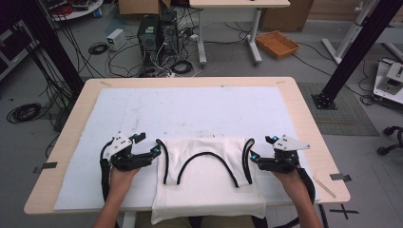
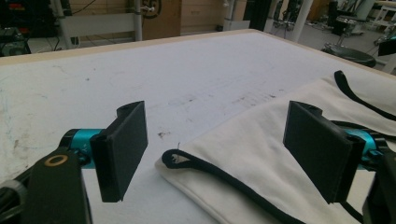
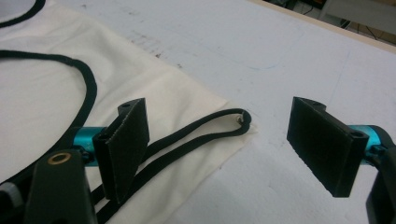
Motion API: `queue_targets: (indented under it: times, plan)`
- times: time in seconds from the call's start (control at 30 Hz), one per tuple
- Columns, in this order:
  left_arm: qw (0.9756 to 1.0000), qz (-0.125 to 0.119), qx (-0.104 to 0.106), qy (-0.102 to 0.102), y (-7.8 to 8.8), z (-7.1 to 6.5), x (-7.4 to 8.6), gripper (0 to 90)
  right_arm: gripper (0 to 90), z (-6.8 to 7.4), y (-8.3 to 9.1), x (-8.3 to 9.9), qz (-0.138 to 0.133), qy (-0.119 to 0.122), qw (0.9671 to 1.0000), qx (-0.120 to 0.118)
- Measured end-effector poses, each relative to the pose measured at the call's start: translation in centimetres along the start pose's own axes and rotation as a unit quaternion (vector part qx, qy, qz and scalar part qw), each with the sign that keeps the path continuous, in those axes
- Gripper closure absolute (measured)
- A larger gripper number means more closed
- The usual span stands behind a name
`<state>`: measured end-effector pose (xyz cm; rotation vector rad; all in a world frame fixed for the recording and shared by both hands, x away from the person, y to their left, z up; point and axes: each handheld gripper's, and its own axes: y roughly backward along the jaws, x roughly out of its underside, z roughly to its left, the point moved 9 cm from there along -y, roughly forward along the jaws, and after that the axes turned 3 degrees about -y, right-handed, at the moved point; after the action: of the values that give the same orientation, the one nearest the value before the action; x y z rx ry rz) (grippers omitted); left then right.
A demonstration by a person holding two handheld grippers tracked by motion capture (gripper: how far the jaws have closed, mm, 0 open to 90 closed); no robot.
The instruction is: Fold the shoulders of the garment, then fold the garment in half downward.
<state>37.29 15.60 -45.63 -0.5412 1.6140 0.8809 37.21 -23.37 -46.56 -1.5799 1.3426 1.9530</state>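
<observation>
White cloth of the top (image 1: 209,190) hangs over the table's (image 1: 304,114) near edge, so a careless pull could drag it off. Over on the left, the left gripper (image 1: 153,151) has its jaws wide apart, holding nothing, just beside the black strap corner (image 2: 173,158). It could bump that corner and crumple it. At the right, the right gripper (image 1: 255,158) is let go too, and its strap loop (image 3: 236,122) lies free. Plenty of bare table lies behind.

White mat (image 1: 190,109) covering the bench (image 1: 304,118) beneath the fingers; orange tray (image 1: 277,43) and computers (image 1: 158,33) on the floor beyond.
</observation>
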Motion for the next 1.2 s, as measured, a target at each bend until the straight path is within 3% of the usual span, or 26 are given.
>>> queue_targets:
  times: [0.13, 1.07, 1.13, 1.2]
  plan:
    - [1.0000, -0.004, -0.005, 0.002, 0.01, 0.40, 0.00, 22.0, 20.8, -0.39, -0.14, 0.05, -0.001, -0.016, 0.9999, 0.000]
    - [1.0000, 0.004, -0.007, -0.002, 0.50, 0.25, 0.37, 22.0, 20.8, -0.11, -0.14, -0.34, -0.009, -0.017, 0.9997, -0.012]
    - [0.9999, 0.008, -0.012, -0.001, 0.36, 0.39, 0.44, 22.2, 20.8, -0.08, -0.20, -0.31, -0.007, -0.019, 0.9997, -0.012]
    - [0.9991, 0.031, -0.029, 0.009, 0.01, 0.85, 0.80, 22.7, 20.8, -0.09, -0.29, -0.27, -0.003, -0.018, 0.9997, -0.014]
